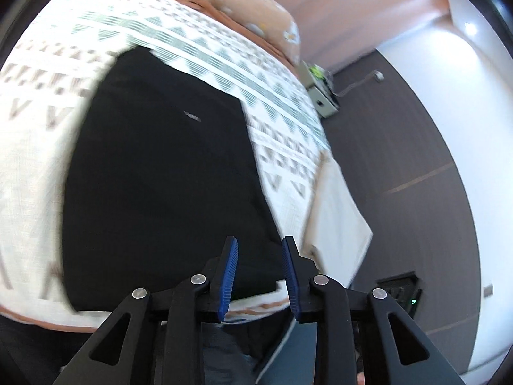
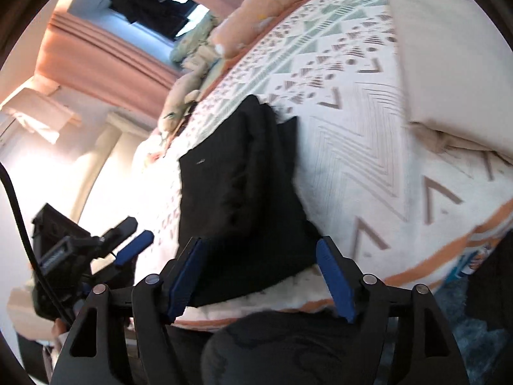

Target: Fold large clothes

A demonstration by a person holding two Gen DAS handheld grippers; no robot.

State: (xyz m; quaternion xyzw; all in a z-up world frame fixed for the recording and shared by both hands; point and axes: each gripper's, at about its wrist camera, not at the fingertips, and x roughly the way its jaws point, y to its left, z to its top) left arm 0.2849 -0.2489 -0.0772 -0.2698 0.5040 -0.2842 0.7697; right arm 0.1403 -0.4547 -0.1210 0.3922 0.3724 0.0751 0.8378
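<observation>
Patterned bedding point(image 1: 224, 64) covers the bed, with a peach pillow point(image 1: 269, 12) at its far end and dark flooring off to the right. On that bedding lies the black garment point(image 1: 166, 166), spread fairly flat, its near hem close to the bed's near edge.

Going left to right: the left gripper point(image 1: 259, 250) hangs over the garment's near right corner with its blue pads a modest gap apart and nothing between them. The right gripper point(image 2: 261, 256) stands wide over the near hem, also empty; in its view the cloth point(image 2: 243, 176) shows a rumpled ridge along the far right side.

Both views are smeared, so the hands are likely moving. The risk I see is a shallow or uneven pinch at the hem. One corner could slip, or only the top layer be caught. That ridge could also get folded in as a crease.
</observation>
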